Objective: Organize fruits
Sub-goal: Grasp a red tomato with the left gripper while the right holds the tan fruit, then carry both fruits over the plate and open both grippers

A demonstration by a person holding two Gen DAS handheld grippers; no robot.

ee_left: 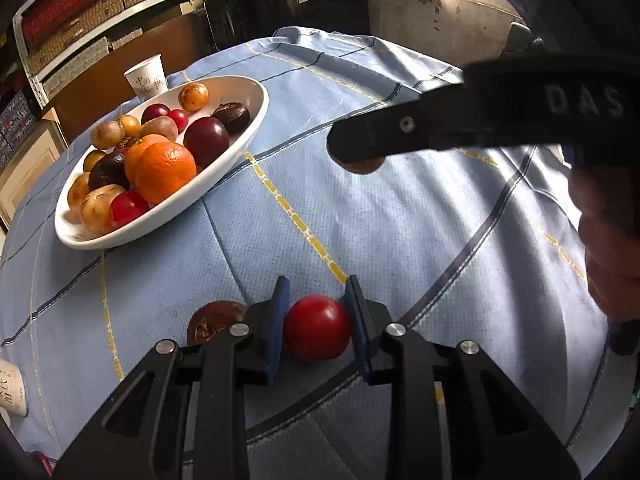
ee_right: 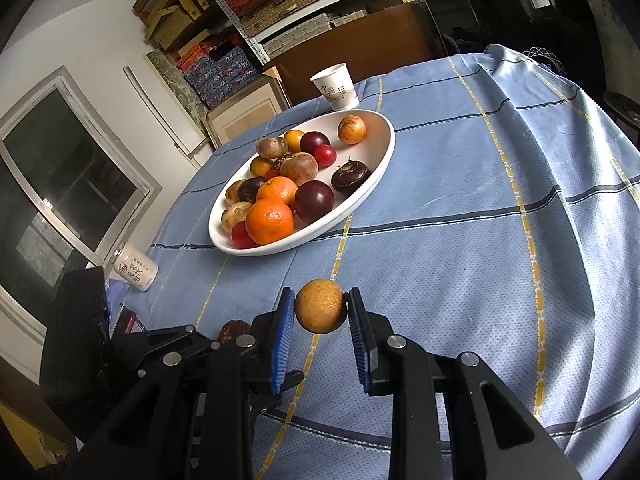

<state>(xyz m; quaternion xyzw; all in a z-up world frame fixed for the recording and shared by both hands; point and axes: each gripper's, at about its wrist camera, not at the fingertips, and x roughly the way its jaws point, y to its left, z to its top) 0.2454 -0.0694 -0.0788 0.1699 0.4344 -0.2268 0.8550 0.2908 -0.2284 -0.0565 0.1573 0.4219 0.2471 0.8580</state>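
Note:
My left gripper (ee_left: 318,320) is low over the blue cloth and shut on a round red fruit (ee_left: 316,328), a blue pad pressing each side of it. Just left of its fingers a brown fruit (ee_left: 214,320) lies on the cloth. My right gripper (ee_right: 320,312) is shut on a yellow-brown round fruit (ee_right: 320,311) and holds it above the cloth. In the left wrist view the right gripper (ee_left: 356,148) reaches in from the right with that fruit (ee_left: 362,166) showing beneath its tip. A white oval plate (ee_left: 240,148) (ee_right: 376,176) farther back holds oranges (ee_right: 269,221), dark plums and several other fruits.
A paper cup (ee_left: 147,76) (ee_right: 335,86) stands behind the plate. A white can (ee_right: 136,266) lies on its side near the table's left edge. A person's hand (ee_left: 608,240) holds the right gripper. Shelves of boxes and a dark chair stand beyond the table.

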